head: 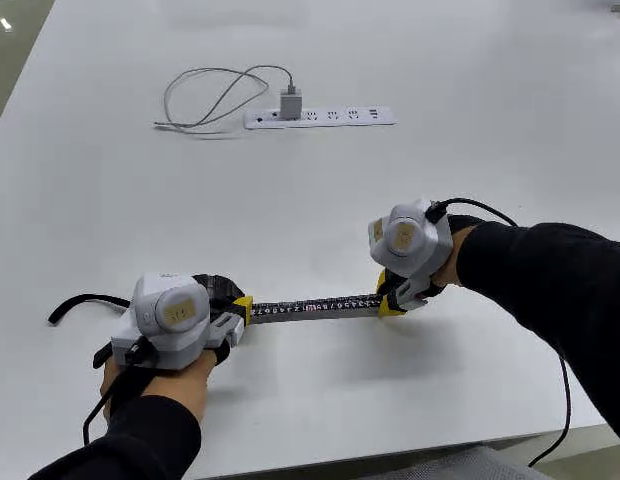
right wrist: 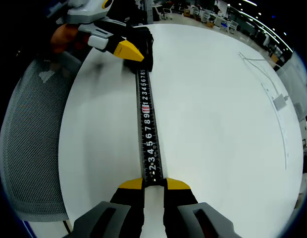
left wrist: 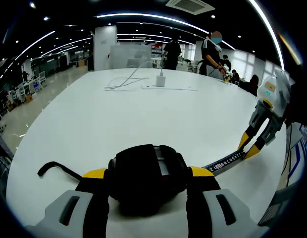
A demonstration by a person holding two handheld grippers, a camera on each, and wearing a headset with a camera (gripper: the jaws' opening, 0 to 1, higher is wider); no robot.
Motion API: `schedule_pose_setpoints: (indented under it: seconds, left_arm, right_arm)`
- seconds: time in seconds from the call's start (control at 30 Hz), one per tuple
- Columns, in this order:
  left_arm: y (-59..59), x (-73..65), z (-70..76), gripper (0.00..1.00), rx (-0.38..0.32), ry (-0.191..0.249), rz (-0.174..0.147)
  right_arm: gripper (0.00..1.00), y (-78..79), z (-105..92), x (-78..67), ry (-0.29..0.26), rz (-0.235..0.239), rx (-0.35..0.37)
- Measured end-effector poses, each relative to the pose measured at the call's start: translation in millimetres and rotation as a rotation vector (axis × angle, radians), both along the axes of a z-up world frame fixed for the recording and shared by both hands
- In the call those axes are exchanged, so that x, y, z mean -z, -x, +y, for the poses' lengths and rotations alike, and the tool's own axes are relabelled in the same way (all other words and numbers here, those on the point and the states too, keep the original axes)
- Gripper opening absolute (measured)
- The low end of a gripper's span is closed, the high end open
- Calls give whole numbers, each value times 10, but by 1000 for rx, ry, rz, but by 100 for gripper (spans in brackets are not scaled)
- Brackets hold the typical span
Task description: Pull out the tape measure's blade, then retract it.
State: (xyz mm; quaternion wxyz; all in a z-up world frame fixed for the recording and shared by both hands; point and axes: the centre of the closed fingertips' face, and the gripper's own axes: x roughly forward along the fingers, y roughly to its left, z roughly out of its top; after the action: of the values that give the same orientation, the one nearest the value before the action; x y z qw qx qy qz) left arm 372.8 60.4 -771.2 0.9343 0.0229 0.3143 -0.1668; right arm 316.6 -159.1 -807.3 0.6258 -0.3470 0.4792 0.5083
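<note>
Head view | left hand-held gripper clamps rounded black tape-measure case | right hand-held gripper pinches flat numbered blade

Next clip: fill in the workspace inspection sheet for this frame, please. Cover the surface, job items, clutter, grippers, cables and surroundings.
Surface: white table, a plain top.
Job's things: black tape measure case on the table; blade drawn out flat between the grippers; black strap trailing from the case.
Clutter: white power strip with a charger plugged in, on the far side.
Grippers: left gripper fingers shut on the case; right gripper fingers shut on the blade's end.
Cables: white cable looped from the charger; black gripper lead.
Surroundings: mesh chair by the table edge; people standing beyond.
</note>
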Motion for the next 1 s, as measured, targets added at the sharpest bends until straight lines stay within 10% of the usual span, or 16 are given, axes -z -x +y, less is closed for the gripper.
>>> schedule_pose_setpoints:
  seconds: [1.0]
  left_arm:
    - [-3,1,5,58,-1,0,1]
  right_arm:
    - [10,-26,137,2,-31,16,38]
